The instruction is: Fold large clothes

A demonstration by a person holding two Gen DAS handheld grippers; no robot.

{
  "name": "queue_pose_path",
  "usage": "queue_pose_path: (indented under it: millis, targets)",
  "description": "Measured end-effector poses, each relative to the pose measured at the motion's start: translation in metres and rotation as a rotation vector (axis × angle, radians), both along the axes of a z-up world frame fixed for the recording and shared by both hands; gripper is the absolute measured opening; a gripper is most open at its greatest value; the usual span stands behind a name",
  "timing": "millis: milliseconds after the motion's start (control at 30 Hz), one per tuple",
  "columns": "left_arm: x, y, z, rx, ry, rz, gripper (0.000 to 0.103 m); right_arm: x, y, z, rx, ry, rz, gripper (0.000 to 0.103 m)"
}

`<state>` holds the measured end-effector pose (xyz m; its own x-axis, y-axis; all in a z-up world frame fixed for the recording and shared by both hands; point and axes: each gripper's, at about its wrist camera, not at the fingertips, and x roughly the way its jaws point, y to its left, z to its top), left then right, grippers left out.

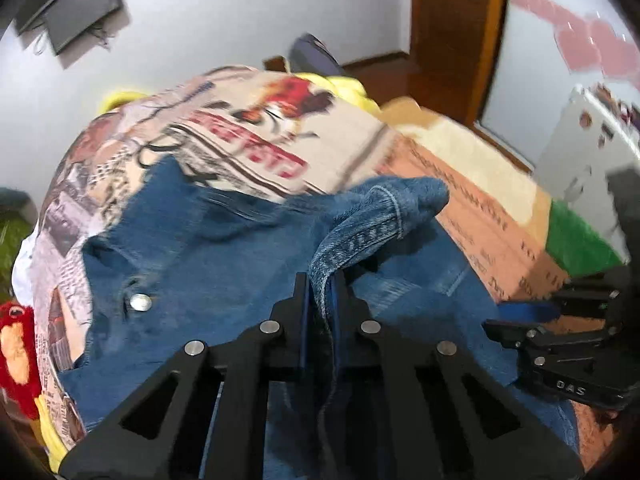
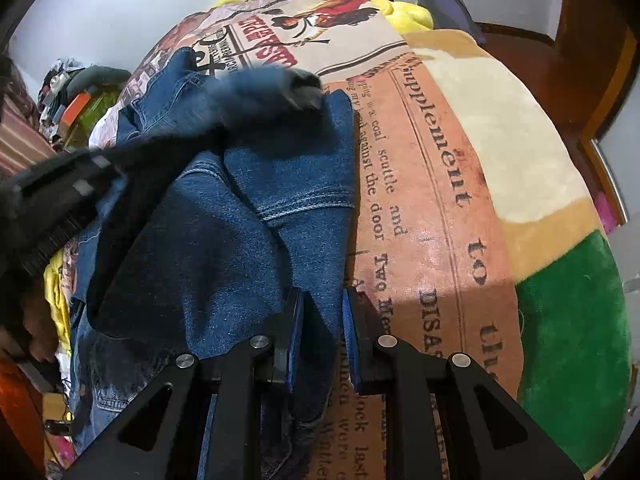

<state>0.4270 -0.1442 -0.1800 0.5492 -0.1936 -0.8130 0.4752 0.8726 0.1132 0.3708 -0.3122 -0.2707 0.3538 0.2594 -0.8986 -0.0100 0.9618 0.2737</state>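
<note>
A blue denim jacket (image 1: pixel 208 248) lies on a newspaper-print bedspread (image 1: pixel 256 132); it also shows in the right wrist view (image 2: pixel 224 232). My left gripper (image 1: pixel 320 292) is shut on a raised fold of the jacket's seamed hem (image 1: pixel 380 216). My right gripper (image 2: pixel 320 308) is closed on the jacket's edge, denim pinched between its blue pads (image 2: pixel 294 344). The right gripper also shows at the right edge of the left wrist view (image 1: pixel 568 344). The left gripper appears blurred at the left of the right wrist view (image 2: pixel 72 188), lifting denim.
The bed carries a cream, orange and green blanket (image 2: pixel 520 184) on the right. A yellow pillow (image 2: pixel 408 12) lies at the head. A red plush toy (image 1: pixel 16 356) sits at the left edge. Clutter (image 2: pixel 68 92) is piled beside the bed. A wooden door frame (image 1: pixel 452 32) stands behind.
</note>
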Motion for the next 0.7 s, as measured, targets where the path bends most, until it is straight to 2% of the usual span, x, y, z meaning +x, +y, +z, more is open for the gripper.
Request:
queue_pose_path:
  millis: [67, 200, 267, 400, 533, 600, 633, 700]
  targets:
    - [0.001, 0.016, 0.017, -0.013, -0.043, 0.031, 0.008, 0.0, 0.001, 0.002, -0.009, 0.003, 0.004, 0.016]
    - [-0.005, 0.063, 0.064, -0.091, -0.139, 0.095, 0.007, 0.006, 0.008, 0.019, 0.0, 0.001, 0.023, 0.016]
    - [-0.009, 0.081, 0.079, -0.114, -0.172, 0.128, 0.007, 0.007, 0.014, 0.036, 0.016, -0.042, 0.04, 0.016]
    - [-0.024, 0.134, 0.103, -0.166, -0.237, 0.217, 0.007, 0.011, 0.035, 0.064, -0.015, -0.132, 0.081, 0.016]
    - [-0.04, 0.184, 0.09, -0.199, -0.224, 0.306, 0.007, 0.015, 0.055, 0.051, -0.041, -0.083, 0.12, 0.016]
    - [-0.045, 0.211, 0.061, -0.218, -0.143, 0.347, 0.007, 0.013, 0.066, 0.034, -0.058, -0.045, 0.145, 0.016]
    - [-0.046, 0.217, 0.051, -0.22, -0.115, 0.36, 0.007, 0.009, 0.068, 0.031, -0.072, -0.053, 0.145, 0.016]
    - [-0.05, 0.236, 0.01, -0.211, -0.011, 0.399, 0.008, 0.003, 0.073, 0.031, -0.114, -0.096, 0.15, 0.016]
